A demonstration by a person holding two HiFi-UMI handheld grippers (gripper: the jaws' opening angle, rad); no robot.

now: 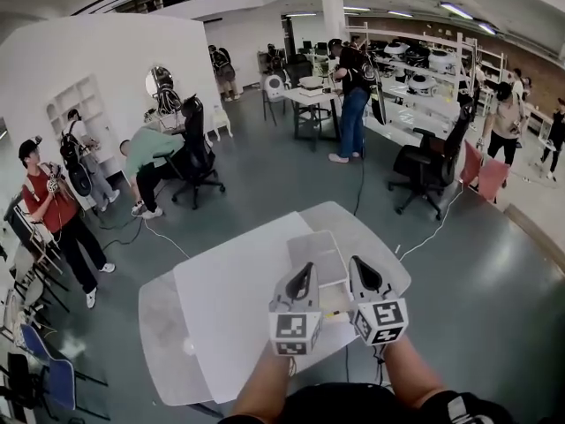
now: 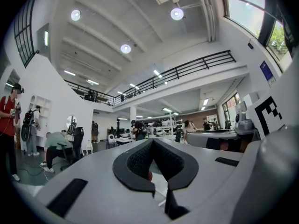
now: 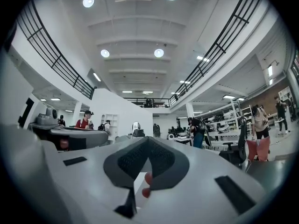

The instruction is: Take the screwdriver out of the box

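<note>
A flat pale grey box [image 1: 318, 256] lies on the white table [image 1: 225, 312] just beyond both grippers. My left gripper [image 1: 305, 270] and right gripper [image 1: 360, 265] are held side by side over the table's near edge, tips pointing at the box. Each looks shut, with nothing held. In the left gripper view the dark pads [image 2: 135, 162] meet in a point, and a small red spot [image 2: 148, 175] shows through the notch. The right gripper view has its pads [image 3: 161, 164] closed the same way, with red spots [image 3: 147, 178] below. I cannot make out a screwdriver.
The white table overlaps a round grey table [image 1: 159, 343]. Around it is open grey floor with cables [image 1: 424, 237], office chairs [image 1: 424, 170], desks [image 1: 309, 100] and several people [image 1: 57, 215] standing or bending some metres away.
</note>
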